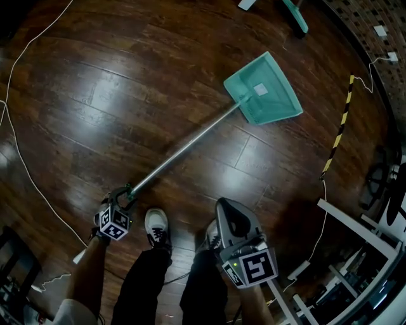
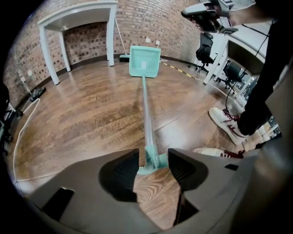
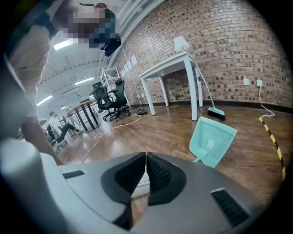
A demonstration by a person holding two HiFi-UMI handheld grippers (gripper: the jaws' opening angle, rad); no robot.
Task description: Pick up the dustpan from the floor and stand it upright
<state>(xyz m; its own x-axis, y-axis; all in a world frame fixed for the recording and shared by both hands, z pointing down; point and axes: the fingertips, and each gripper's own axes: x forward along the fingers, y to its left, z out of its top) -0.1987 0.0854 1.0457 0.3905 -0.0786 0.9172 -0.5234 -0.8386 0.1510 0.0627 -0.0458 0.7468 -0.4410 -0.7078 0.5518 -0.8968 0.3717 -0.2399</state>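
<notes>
The teal dustpan (image 1: 266,89) lies flat on the wooden floor, and its long metal handle (image 1: 184,149) runs down-left toward me. My left gripper (image 1: 124,193) is low over the handle's near end. In the left gripper view the teal handle tip (image 2: 154,161) sits between the jaws of that gripper (image 2: 153,157), which stand open around it, and the pan (image 2: 144,61) lies far ahead. My right gripper (image 1: 223,204) hangs apart to the right, above my shoe. Its jaws (image 3: 146,157) are shut on nothing, with the pan (image 3: 213,139) ahead and to its right.
A broom head (image 1: 295,14) lies beyond the pan by the brick wall. A yellow-black strip (image 1: 339,127) crosses the floor on the right, near a white frame (image 1: 355,235). A white cable (image 1: 19,152) loops at left. My shoes (image 1: 157,227) stand right beside the handle end.
</notes>
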